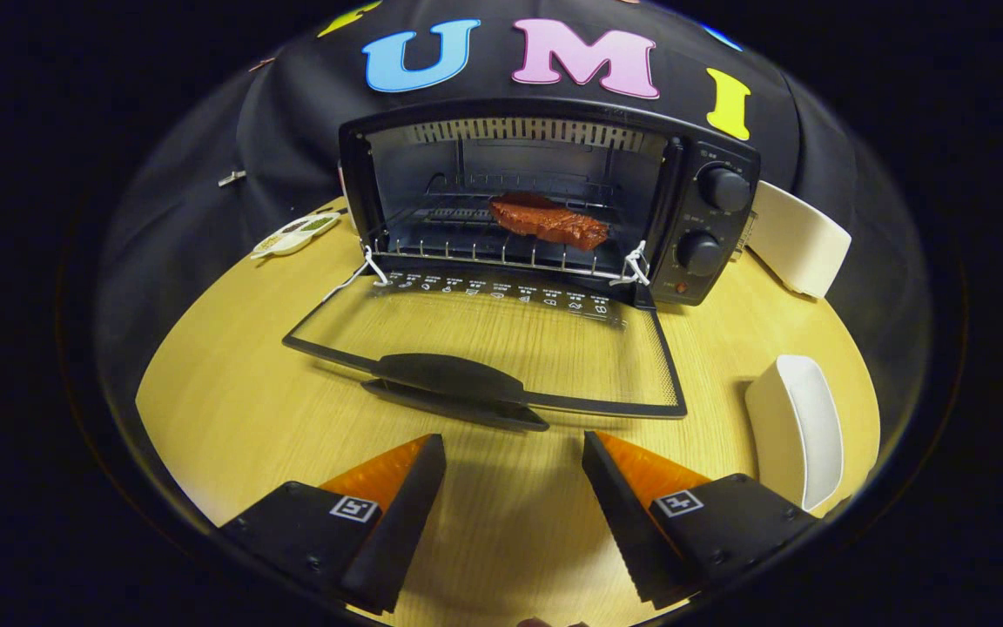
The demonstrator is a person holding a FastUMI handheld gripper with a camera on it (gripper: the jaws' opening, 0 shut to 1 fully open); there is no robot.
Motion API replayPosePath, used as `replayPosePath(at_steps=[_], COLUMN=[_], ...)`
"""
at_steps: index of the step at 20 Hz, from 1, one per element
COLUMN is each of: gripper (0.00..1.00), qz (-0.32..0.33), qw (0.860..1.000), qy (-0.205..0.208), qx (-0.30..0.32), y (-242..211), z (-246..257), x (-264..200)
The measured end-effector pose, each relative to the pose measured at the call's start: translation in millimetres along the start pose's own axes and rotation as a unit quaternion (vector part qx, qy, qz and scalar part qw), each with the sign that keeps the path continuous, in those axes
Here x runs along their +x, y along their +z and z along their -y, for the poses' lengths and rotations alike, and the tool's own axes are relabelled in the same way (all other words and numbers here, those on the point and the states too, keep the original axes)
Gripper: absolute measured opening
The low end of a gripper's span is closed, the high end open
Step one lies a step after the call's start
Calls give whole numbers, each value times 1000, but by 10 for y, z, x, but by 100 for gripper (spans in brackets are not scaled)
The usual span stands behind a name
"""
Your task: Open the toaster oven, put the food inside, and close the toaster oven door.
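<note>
In the gripper view, the tongs (514,453) hang spread apart over the wooden bench (232,409), with bare bench between the two fingers and nothing gripped. At twelve o'clock from the fingers, just beyond them, lies the handle (454,379) of the toaster oven's door (501,348), which is folded fully down and flat over the bench (its glass shows the wood grain through it). Farther along the same twelve o'clock line stands the toaster oven (554,200) itself, its cavity open toward the tongs. The food (549,222), a reddish-brown slab, rests on the wire rack (484,248) inside, toward the right half of the cavity. Two round knobs (722,189) sit one above the other on the oven's right panel. At two o'clock from the fingers, near the right finger, a white dish (802,431) stands on the bench; another white container (797,239) sits just beside the oven's right wall. At ten o'clock, left of the oven, lies a small white tray (294,235) with greenish contents.
</note>
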State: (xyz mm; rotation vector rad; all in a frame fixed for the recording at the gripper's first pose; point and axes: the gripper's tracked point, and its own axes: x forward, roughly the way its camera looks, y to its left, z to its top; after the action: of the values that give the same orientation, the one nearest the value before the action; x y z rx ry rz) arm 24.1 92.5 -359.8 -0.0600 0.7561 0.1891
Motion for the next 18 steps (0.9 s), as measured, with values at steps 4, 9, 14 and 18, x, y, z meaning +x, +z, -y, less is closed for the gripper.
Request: replayPosePath(at_steps=[4,9,14,18], gripper=[98,97,97,97], qz=[-11,-6,67,112], qw=[1000,1000,997,993], qy=[15,22,34,26], qx=[9,-15,-23,-4], y=[73,257,1020,1652], z=[-77,-112,-47,54], x=[115,-60,-341,-365])
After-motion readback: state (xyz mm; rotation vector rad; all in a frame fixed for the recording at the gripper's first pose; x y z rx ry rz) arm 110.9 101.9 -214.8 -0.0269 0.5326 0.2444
